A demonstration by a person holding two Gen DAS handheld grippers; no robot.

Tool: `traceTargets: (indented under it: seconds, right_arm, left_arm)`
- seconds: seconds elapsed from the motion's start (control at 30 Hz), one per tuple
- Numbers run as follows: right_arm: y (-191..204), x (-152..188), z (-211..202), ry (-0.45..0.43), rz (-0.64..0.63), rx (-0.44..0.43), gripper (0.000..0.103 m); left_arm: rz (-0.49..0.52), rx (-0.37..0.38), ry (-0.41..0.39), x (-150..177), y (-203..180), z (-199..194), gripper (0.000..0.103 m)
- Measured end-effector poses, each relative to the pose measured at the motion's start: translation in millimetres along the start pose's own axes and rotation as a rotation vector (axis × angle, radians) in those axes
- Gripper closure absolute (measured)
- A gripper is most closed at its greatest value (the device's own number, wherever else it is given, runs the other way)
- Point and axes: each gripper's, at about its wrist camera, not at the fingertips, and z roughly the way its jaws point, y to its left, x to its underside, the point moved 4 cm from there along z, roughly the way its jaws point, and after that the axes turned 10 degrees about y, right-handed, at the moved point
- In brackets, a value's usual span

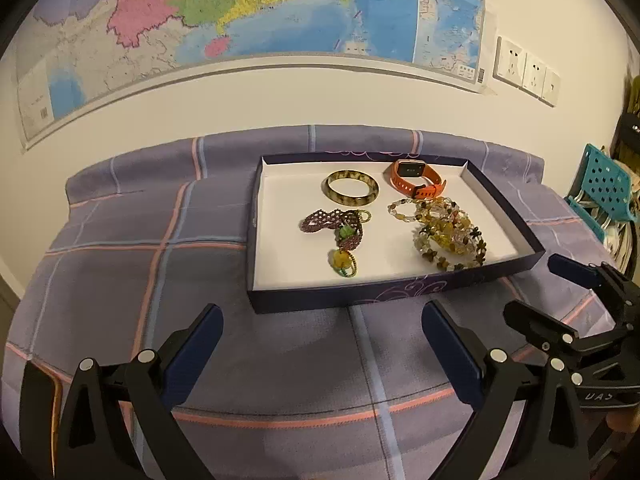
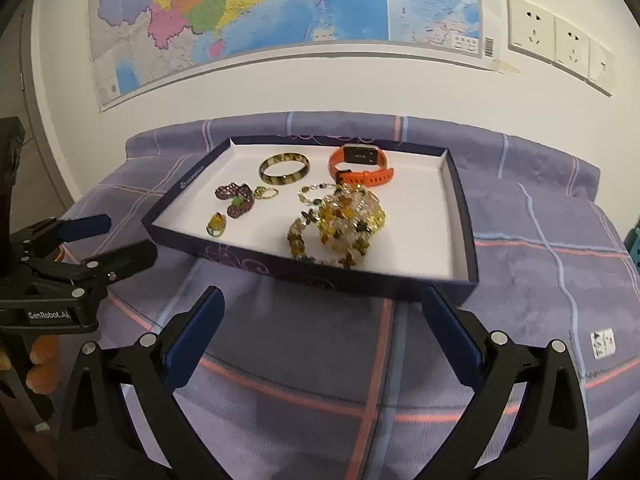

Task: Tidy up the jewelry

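The left gripper (image 1: 322,334) and right gripper (image 2: 322,320) are held wide open near the tray (image 1: 400,294), where a bangle (image 1: 352,188) is placed.

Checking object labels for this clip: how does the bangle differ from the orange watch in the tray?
The bangle is a rigid, closed, mottled olive-brown ring lying flat; the orange watch is a strap loop with a dark rectangular face, resting on edge. The bangle sits left of the watch. Both lie apart near the back of the tray.
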Motion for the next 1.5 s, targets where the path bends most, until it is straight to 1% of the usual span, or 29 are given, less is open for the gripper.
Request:
traceTargets:
  seconds: [0.1, 0.33, 0.5, 0.63, 0.77, 0.9, 1.5]
  right_arm:
    - [0.8, 4.8, -1.3, 0.009, 0.011, -0.016, 0.006]
    - [7.2, 12.1, -9.1, 0.003, 0.018, -0.019, 0.006]
    - [8.7, 16.4, -10.4, 0.008, 0.010, 0.004, 0.006]
    - [10.2, 20.4, -11.1, 0.012, 0.013, -0.004, 0.006]
    - [11.2, 21.4, -12.2, 0.012, 0.011, -0.006, 0.006]
    - [12.6, 23.7, -12.5, 0.015, 0.011, -0.008, 0.006]
    - [16.2, 30.8, -17.0, 0.019, 0.009, -0.013, 0.006]
  left_arm:
    - [-0.004, -0.001, 0.005, 3.5, -0.9, -0.4, 0.007]
    - [-0.010, 0.000, 0.009, 13.5, -3.9, -4.2, 0.007]
    - [-0.010, 0.001, 0.007, 16.8, -5.3, -6.0, 0.007]
    - [-0.009, 0.002, 0.001, 19.1, -6.8, -8.5, 0.007]
    - [-0.002, -0.006, -0.009, 20.5, -8.8, -10.5, 0.007]
    - [-0.014, 0.003, -0.002, 21.9, -8.6, -10.1, 0.007]
    - [-0.003, -0.010, 0.007, 30.3, -11.0, -10.8, 0.007]
